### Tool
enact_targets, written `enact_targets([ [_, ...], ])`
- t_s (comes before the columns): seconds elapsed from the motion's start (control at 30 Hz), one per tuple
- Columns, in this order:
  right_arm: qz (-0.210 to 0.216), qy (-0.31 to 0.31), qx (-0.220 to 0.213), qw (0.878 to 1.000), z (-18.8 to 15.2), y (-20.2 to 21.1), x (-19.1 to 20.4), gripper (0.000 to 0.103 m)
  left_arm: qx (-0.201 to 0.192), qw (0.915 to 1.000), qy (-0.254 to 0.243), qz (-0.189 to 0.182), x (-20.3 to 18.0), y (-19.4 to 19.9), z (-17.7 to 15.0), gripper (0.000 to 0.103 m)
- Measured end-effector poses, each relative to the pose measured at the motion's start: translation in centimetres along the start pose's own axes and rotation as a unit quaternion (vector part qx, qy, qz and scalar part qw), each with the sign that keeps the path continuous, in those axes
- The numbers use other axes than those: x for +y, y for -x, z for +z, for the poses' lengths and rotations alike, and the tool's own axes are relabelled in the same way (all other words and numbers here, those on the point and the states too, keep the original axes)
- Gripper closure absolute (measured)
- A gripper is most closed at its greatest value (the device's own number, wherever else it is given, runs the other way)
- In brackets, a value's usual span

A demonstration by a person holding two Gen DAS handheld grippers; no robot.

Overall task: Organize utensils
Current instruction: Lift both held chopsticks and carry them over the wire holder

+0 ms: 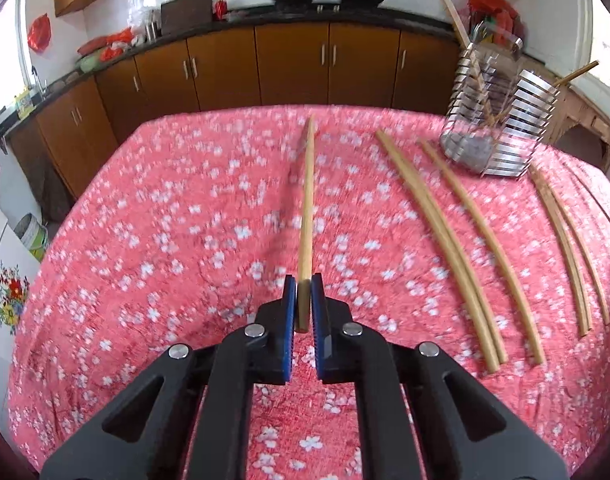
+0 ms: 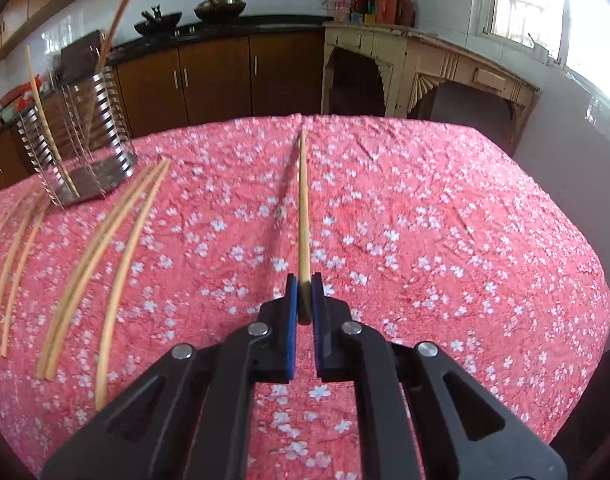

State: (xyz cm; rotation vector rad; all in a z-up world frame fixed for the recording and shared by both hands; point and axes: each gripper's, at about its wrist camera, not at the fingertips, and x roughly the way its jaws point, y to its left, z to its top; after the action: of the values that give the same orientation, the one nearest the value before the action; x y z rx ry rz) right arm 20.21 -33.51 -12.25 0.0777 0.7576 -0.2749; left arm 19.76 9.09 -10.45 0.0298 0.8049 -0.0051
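Note:
My left gripper (image 1: pixel 303 280) is shut on a wooden chopstick (image 1: pixel 308 200) that points away above the pink flowered cloth. Loose chopsticks (image 1: pixel 445 236) lie on the cloth to its right, in front of a slatted metal utensil holder (image 1: pixel 493 120) at the far right with chopsticks standing in it. My right gripper (image 2: pixel 303 280) is shut on another wooden chopstick (image 2: pixel 303 208), also raised over the cloth. In the right wrist view the loose chopsticks (image 2: pixel 105 248) lie at the left and the utensil holder (image 2: pixel 81 136) stands at the far left.
The table under the pink cloth (image 1: pixel 165 240) has its far edge near brown kitchen cabinets (image 1: pixel 289 68). A cream carved side cabinet (image 2: pixel 425 76) stands behind the table's right side. A white bucket (image 1: pixel 33 236) sits on the floor at the left.

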Motion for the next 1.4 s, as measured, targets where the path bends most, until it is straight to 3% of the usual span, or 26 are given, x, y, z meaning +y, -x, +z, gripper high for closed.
enact_targets([
  [0.4,0.013,-0.012,-0.111,0.994,2.3,6.6,-0.8,0.095,-0.118,0.9929,0.006,-0.018,-0.1,6.6,2.4,0.096],
  [0.67,0.024,-0.018,-0.187,0.982,5.0,10.4,-0.8,0.095,-0.198,0.9796,0.030,-0.012,0.7,10.0,4.5,0.096],
  [1.0,0.054,-0.032,-0.236,0.970,6.8,13.2,-0.6,0.095,-0.235,0.9707,0.049,-0.005,1.2,11.4,6.1,0.096],
  [1.4,0.132,-0.048,-0.247,0.959,8.2,16.2,-0.4,0.095,-0.274,0.9599,0.054,-0.016,1.0,14.0,7.2,0.096],
])
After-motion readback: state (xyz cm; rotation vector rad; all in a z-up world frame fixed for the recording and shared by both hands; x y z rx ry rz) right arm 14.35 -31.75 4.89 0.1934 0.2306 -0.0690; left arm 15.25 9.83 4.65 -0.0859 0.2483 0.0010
